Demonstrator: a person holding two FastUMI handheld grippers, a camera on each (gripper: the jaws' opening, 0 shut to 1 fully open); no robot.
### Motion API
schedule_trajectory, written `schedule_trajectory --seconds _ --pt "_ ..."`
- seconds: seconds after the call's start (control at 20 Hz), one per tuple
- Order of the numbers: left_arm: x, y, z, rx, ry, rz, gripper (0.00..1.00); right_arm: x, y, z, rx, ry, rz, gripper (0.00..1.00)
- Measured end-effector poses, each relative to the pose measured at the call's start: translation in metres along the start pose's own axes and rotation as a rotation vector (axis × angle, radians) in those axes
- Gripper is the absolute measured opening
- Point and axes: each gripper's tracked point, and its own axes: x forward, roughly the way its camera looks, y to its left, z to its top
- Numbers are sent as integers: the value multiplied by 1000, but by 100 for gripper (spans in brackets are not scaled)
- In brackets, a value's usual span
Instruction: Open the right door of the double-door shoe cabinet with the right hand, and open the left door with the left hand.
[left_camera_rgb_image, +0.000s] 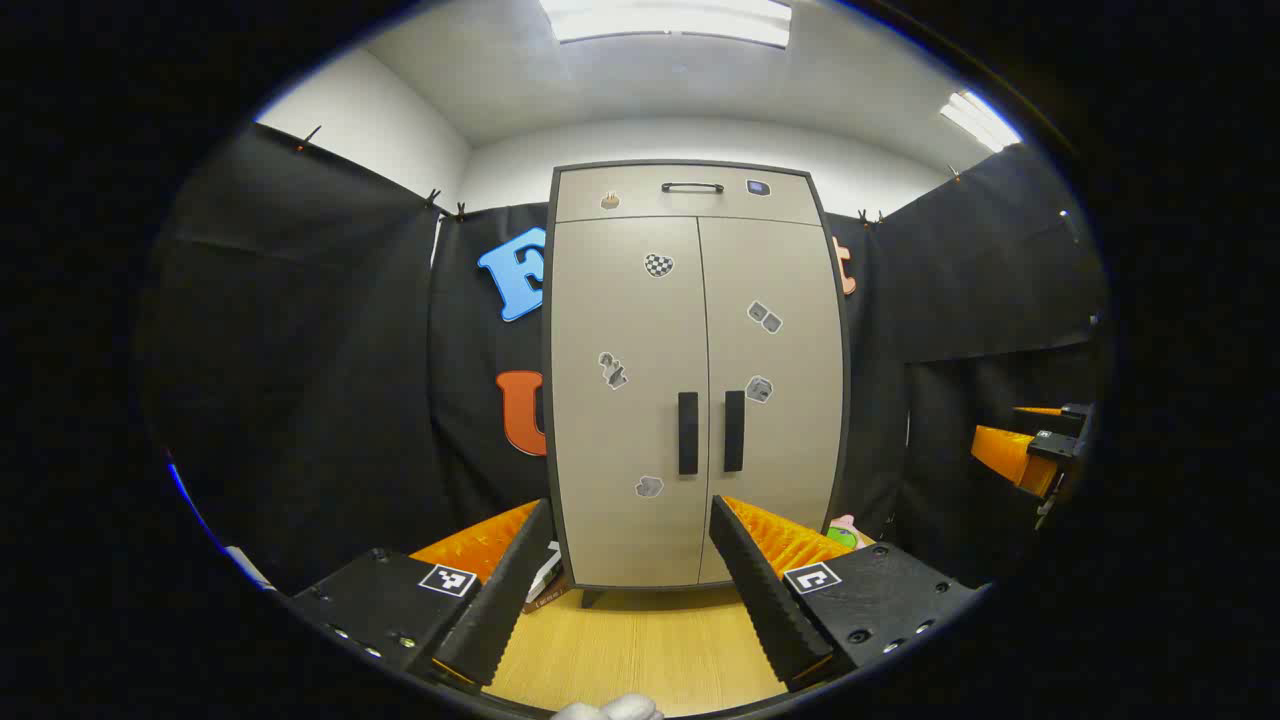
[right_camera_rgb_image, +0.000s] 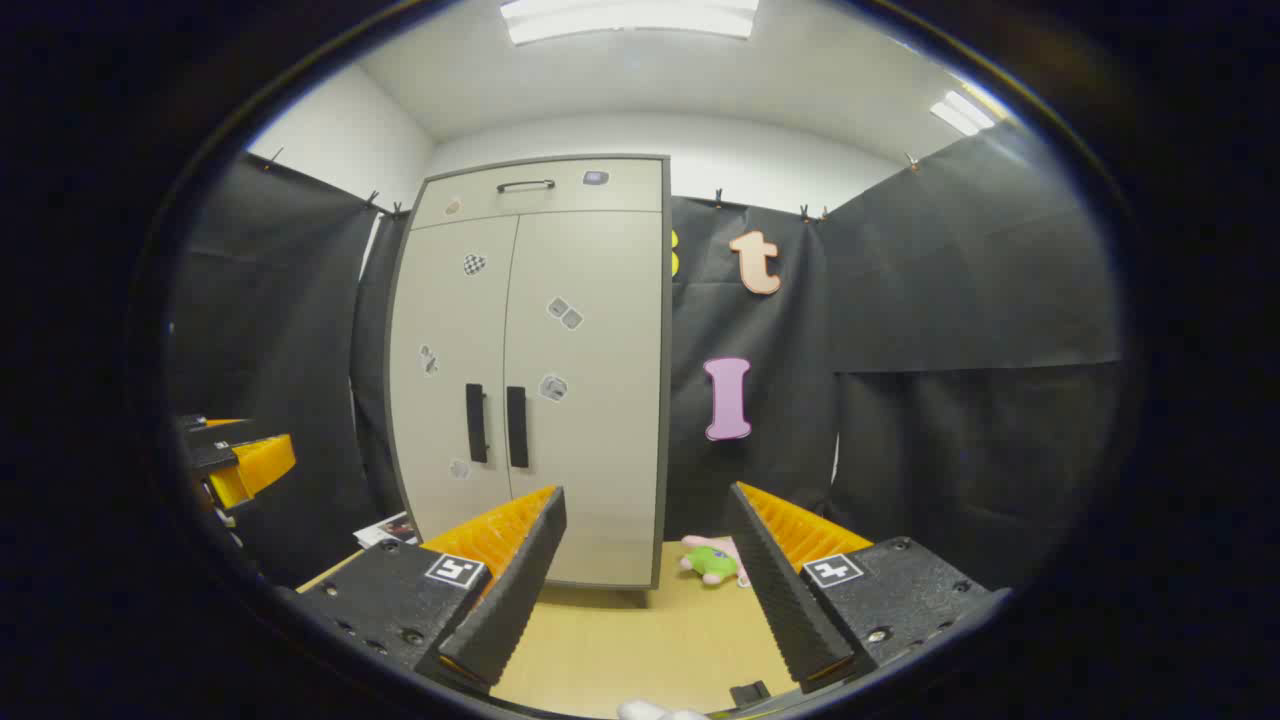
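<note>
At the bottom of the left gripper view, the left gripper has its two ribbed fingers spread wide with nothing between them, above a light wooden floor. Beyond them, in the centre of the frame, stands the tall beige double-door shoe cabinet with a dark frame, both doors closed. The left door and the right door each carry a black vertical bar handle beside the middle seam, with small stickers scattered over the panels. A drawer front with a black pull runs across the top.

Low in the right gripper view, the right gripper is likewise spread and empty. Past its fingers, a small pink and green plush toy lies on the floor near the cabinet's lower right corner. The cabinet sits left of centre there, well apart from the fingers.
</note>
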Motion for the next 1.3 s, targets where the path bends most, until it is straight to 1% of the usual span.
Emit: schedule_trajectory --seconds 0.15,0.55,0.85,1.0,1.1,1.3 --pt "1 -1 0 -12 -1 -12 96 1 4 -1 -3 0 3 100" --pt "-1 5 1 -2 -8 -3 96 -2 4 0 -1 -3 -10 100" --pt "-4 9 -1 1 -7 -2 96 4 12 -2 -19 -1 -14 100" --pt "-9 16 -5 9 -3 12 96 19 17 -7 -16 10 -29 100" --pt "-10 22 -7 14 4 28 96 36 28 -9 -23 13 -22 100" --pt "-15 36 -11 19 16 79 96 82 60 -10 -15 9 20 100"
